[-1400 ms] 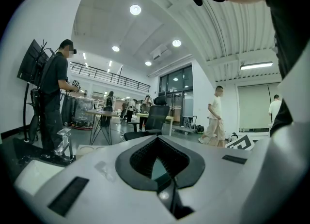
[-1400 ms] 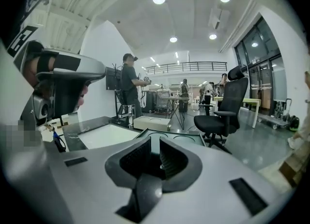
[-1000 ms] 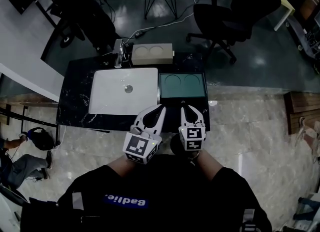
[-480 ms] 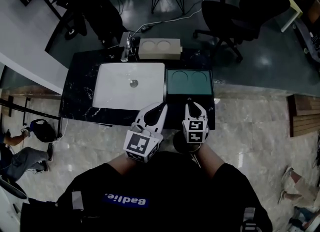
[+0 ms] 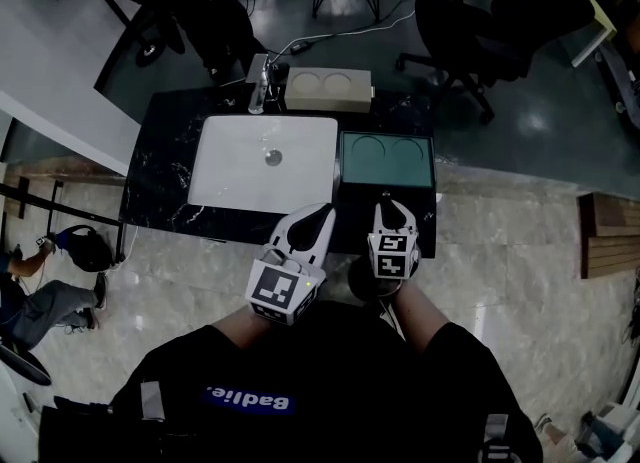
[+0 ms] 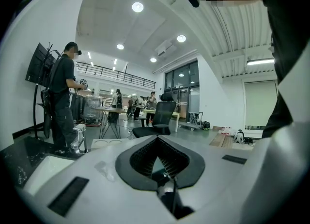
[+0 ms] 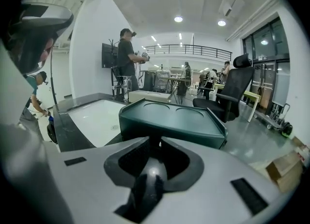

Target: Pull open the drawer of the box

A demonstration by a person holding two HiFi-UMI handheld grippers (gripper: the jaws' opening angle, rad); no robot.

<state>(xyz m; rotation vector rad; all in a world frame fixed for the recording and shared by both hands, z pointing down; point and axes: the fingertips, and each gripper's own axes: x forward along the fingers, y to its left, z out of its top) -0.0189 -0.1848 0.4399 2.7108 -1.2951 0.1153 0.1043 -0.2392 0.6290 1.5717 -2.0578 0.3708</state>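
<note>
A dark green box (image 5: 387, 159) with two round recesses in its top stands on the black marble table (image 5: 165, 151), right of the basin. Its front faces me and carries a small dark knob (image 5: 385, 194). My right gripper (image 5: 388, 205) is shut on that knob; in the right gripper view the box (image 7: 169, 116) fills the space just past the right gripper (image 7: 154, 140). No gap shows around the drawer front. My left gripper (image 5: 326, 211) hovers just left of the box's front corner, shut and holding nothing, and in its own view the left gripper (image 6: 157, 140) shows only a sliver of green between the jaws.
A white sink basin (image 5: 240, 166) is set in the table's left half, with a faucet (image 5: 262, 81) behind it. A beige box (image 5: 328, 88) sits at the back edge. An office chair (image 5: 500, 21) stands beyond the table; a person (image 5: 30, 301) crouches at far left.
My right gripper has moved up to the box front and its jaws have closed on the knob. The left gripper has hardly moved. The head view has shifted slightly.
</note>
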